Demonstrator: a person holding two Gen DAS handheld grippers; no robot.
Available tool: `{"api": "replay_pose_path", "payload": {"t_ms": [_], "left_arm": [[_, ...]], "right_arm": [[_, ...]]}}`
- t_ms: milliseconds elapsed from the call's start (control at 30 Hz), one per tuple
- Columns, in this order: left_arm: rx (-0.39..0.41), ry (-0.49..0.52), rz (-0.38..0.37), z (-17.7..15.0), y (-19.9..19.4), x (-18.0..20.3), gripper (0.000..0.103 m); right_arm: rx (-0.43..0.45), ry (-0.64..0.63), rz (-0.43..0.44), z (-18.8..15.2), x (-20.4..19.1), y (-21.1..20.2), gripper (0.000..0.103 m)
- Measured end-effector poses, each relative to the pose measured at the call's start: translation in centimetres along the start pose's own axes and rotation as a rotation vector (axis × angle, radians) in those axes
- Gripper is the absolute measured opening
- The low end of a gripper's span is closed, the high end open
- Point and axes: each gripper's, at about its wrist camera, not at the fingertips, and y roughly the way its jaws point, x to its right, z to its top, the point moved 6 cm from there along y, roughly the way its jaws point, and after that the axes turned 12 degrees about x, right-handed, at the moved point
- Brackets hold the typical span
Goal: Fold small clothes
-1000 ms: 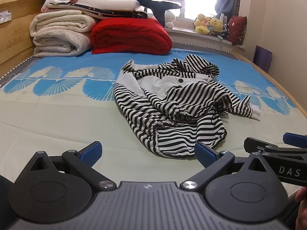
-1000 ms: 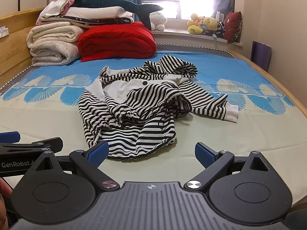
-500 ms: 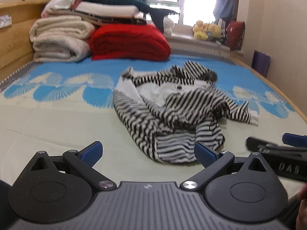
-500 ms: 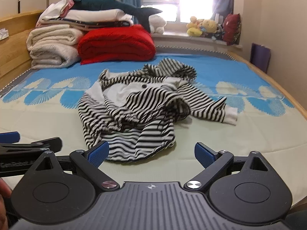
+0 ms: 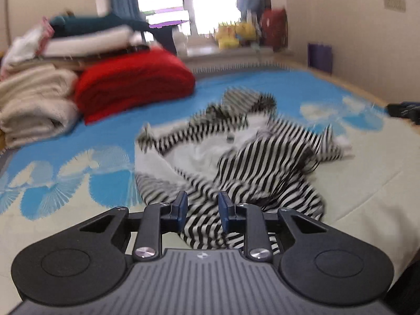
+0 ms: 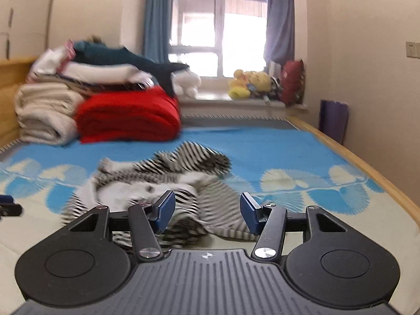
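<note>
Striped black-white hoodie [image 5: 236,162] crumpled mid-bed on blue-patterned sheet [image 5: 78,141], both views blurred. Left gripper [image 5: 202,210] over near hem, jaws closing, narrow gap; striped cloth seen between pads, contact unclear. Right gripper [image 6: 207,212] above garment's right side, jaws closing, wide gap, nothing clamped. Red blanket [image 6: 128,115] and cream blankets [image 6: 44,113] stacked at far left.

Both units alike: left gripper [image 5: 202,211] and right gripper [image 6: 207,211] each carry a ribbed dark-grey housing, two round black side lobes with recessed discs, black linkage arms on silver screws, and blue pads on the fingers.
</note>
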Motion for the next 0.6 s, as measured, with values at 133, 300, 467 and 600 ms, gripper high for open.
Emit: {"api": "replay_pose_path", "payload": {"t_ms": [133, 300, 467, 600], "left_arm": [[-0.152, -0.001, -0.061, -3.4, 6.5, 0.2, 0.028], [-0.300, 0.013, -0.091, -6.8, 12.6, 1.5, 0.047], [-0.395, 0.111, -0.076, -10.0, 15.7, 3.1, 0.053], [-0.350, 0.147, -0.046, -9.3, 15.0, 2.2, 0.013]], "right_arm": [[-0.130, -0.001, -0.005, -2.7, 1.3, 1.9, 0.044], [-0.084, -0.076, 0.016, -2.2, 1.5, 1.9, 0.045], [-0.114, -0.060, -0.019, -2.5, 3.0, 2.3, 0.045], [-0.138, -0.016, -0.046, -2.9, 3.9, 2.4, 0.045]]}}
